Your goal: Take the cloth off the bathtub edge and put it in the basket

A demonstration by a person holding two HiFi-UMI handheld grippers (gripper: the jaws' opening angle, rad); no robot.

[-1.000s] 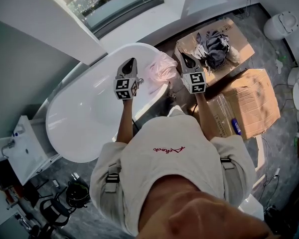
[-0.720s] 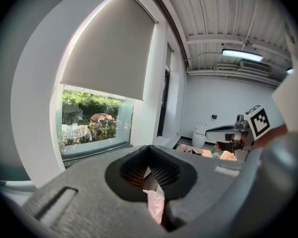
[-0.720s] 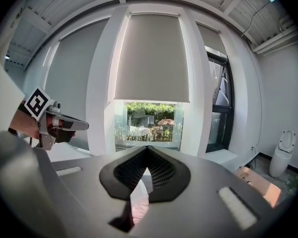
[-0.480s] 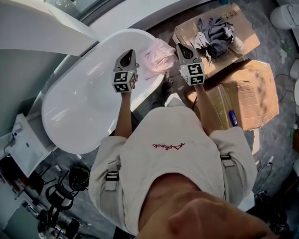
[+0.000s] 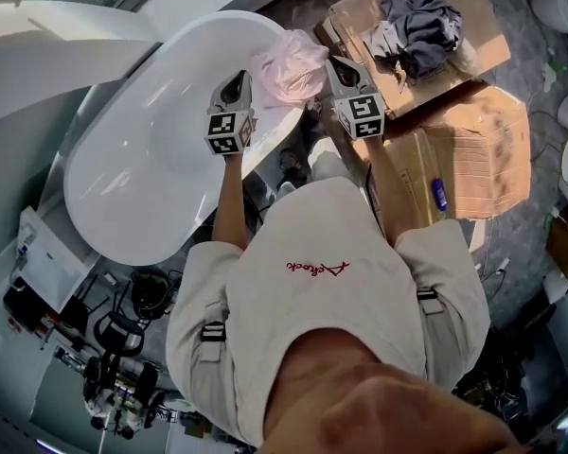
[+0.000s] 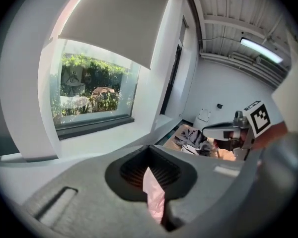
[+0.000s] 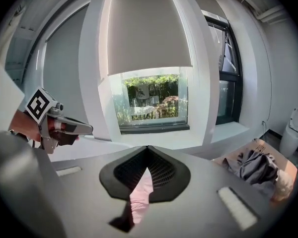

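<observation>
The person stands beside the white bathtub (image 5: 156, 164) with a gripper in each hand. Both grippers are up over the end of the bathtub. The left gripper (image 5: 237, 81) is over the inside of the bathtub. The right gripper (image 5: 337, 64) is just past the bathtub's rim, out over the floor.

The pink cloth (image 5: 289, 64) hangs bunched up between the two grippers, right at the bathtub's end rim. I cannot tell if it touches the rim. The left gripper's jaws are pressed together with a strip of the pink cloth pinched between them. The right gripper's jaws are squeezed tight on another bit of the same cloth.

Near that end of the bathtub, on the floor, sits an open cardboard box (image 5: 488, 36). A heap of grey clothes (image 5: 418, 22) lies in it. The pink cloth is not in it. A closed box (image 5: 478, 149) sits on the floor a little farther from the bathtub, beside the open one. A big window (image 6: 92, 88) is in the wall behind the bathtub.
</observation>
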